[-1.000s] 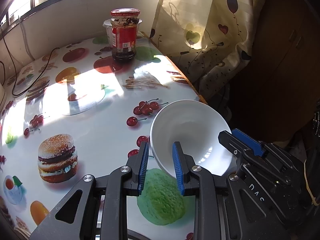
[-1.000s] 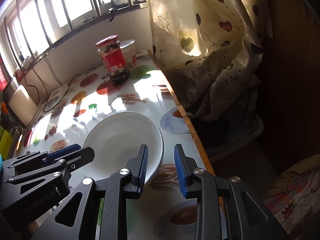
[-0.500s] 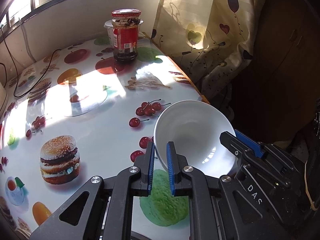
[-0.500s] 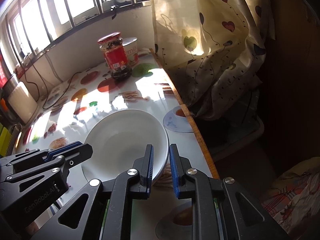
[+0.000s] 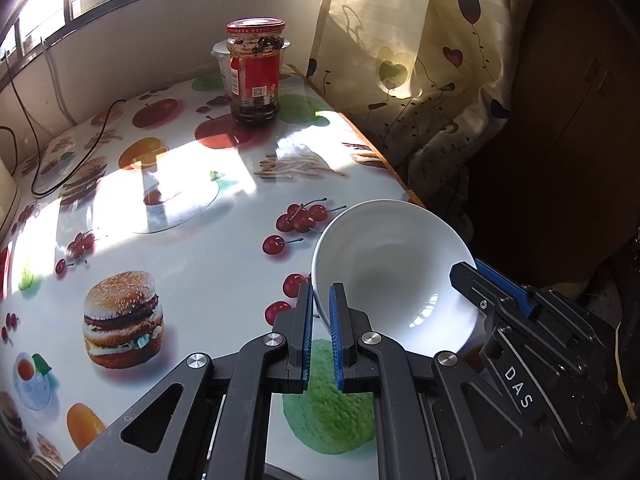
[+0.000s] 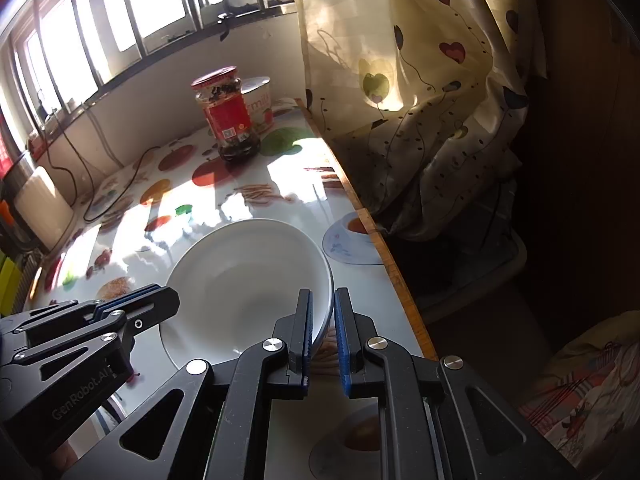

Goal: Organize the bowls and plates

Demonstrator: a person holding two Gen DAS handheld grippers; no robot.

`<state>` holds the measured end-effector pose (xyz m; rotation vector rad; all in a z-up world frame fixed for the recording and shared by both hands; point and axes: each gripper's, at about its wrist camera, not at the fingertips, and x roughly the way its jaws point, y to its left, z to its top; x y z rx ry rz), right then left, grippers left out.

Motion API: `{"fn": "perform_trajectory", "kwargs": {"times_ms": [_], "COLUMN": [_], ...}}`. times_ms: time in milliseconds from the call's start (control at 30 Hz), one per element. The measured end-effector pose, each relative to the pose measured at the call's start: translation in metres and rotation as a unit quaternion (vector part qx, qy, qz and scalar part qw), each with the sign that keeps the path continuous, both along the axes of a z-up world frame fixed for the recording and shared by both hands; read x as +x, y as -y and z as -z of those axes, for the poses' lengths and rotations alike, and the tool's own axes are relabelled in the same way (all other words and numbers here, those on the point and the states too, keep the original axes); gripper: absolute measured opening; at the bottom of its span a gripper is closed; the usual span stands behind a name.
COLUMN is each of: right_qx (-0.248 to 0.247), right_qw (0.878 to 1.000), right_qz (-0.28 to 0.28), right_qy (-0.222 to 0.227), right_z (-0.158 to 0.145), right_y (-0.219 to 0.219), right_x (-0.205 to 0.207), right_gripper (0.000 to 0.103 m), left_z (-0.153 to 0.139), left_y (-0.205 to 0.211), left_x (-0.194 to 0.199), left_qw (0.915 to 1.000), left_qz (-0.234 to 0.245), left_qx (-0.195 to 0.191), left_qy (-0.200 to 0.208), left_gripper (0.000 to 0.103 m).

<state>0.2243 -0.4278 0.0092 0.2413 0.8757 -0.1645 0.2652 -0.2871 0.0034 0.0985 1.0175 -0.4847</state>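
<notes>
White bowl (image 5: 394, 276), tilted, near table edge.

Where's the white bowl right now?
The white bowl sits near the table's right edge, pinched at opposite rims by the left gripper and right gripper.

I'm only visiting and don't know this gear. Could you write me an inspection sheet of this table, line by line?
Surface: glossy food-print table, sunlit.
Job's things: one white bowl, empty, near the right edge.
Clutter: red-labelled jar, white tub behind it.
Grippers: left gripper and right gripper each shut on the bowl's rim, at opposite sides.
Cables: dark cables at the far left.
Surroundings: window, heart-print curtain.
</notes>
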Motion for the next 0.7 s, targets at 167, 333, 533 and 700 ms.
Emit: {"fn": "perform_trajectory", "kwargs": {"times_ms": [167,333,533,700], "right_qx": [0.001,-0.001,0.001,0.001], "right_qw": [1.0,1.0,1.0,1.0], "right_qz": [0.001,-0.002,-0.001,-0.001], "right_qy": [0.0,0.001,0.001,0.002], "right_z": [-0.0003,-0.0007,-0.0005,-0.0007], "right_y": [0.0004,0.0011,0.0005,0.0009], "right_x": [0.0002,0.0002,0.0,-0.0008], "right_gripper": [0.012,0.012,0.012,0.012], "left_z": [0.0002,0.0006,0.0017,0.0018], "left_y": [-0.0002,-0.0014,0.0003,-0.0016], "left_x": [0.0,0.0015,0.0001,-0.0003], "left_qw": [1.0,1.0,1.0,1.0], "left_qz": [0.0,-0.004,-0.003,-0.004], "left_qx": [-0.001,-0.005,0.002,0.0], "left_qy": [0.0,-0.006,0.002,-0.002], "left_gripper": [0.008,0.008,0.008,0.008]}}
